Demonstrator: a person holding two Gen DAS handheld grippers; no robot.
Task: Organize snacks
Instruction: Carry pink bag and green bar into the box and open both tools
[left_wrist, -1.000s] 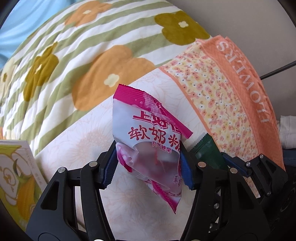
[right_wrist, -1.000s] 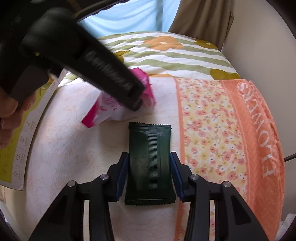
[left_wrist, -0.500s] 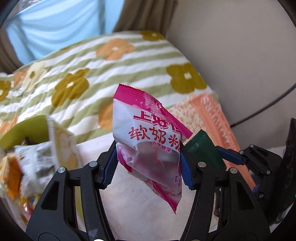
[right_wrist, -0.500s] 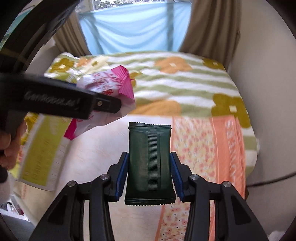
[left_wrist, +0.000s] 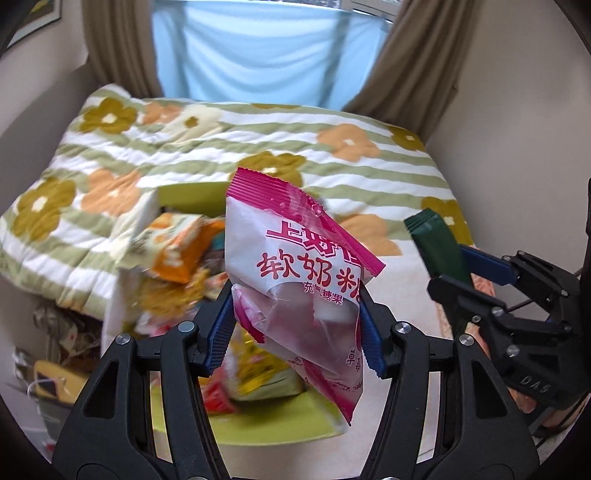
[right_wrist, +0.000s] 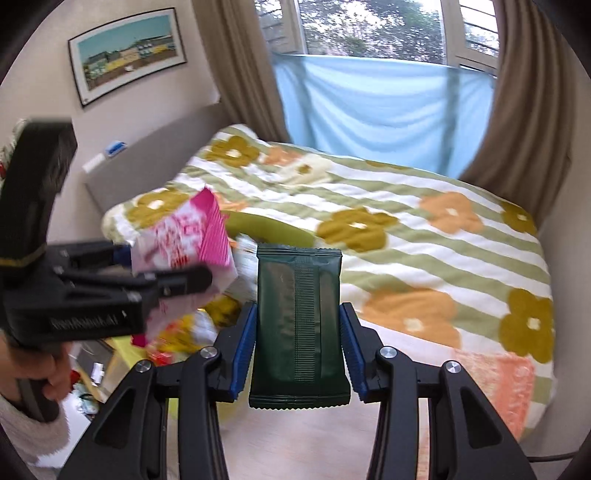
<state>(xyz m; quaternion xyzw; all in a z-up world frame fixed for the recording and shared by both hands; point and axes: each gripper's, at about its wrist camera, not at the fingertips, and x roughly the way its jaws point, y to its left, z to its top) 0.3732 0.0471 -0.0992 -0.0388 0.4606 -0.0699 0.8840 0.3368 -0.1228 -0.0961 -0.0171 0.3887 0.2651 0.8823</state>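
Note:
My left gripper (left_wrist: 295, 328) is shut on a pink and white candy bag (left_wrist: 295, 280) with red Chinese print, held up in the air. Below and behind it stands a lime-green box (left_wrist: 192, 195) filled with several snack packets (left_wrist: 177, 247). My right gripper (right_wrist: 297, 343) is shut on a dark green foil packet (right_wrist: 299, 321), held upright. In the left wrist view the right gripper (left_wrist: 458, 266) with its green packet (left_wrist: 439, 247) hangs to the right. In the right wrist view the left gripper (right_wrist: 140, 273) and the pink bag (right_wrist: 184, 236) sit to the left, over the box.
A bed with a green-striped flower quilt (right_wrist: 406, 229) fills the background, an orange floral cloth (right_wrist: 498, 384) at its near corner. Blue fabric (right_wrist: 369, 110) and brown curtains hang at the window. A person's hand (right_wrist: 37, 373) and fuzzy sleeve hold the left gripper. Clutter lies on the floor (left_wrist: 48, 365) beside the bed.
Both grippers have risen off the pale bedcloth with their packets and tilted up; the window and the snack-filled green box have come into view. The grips are unchanged.

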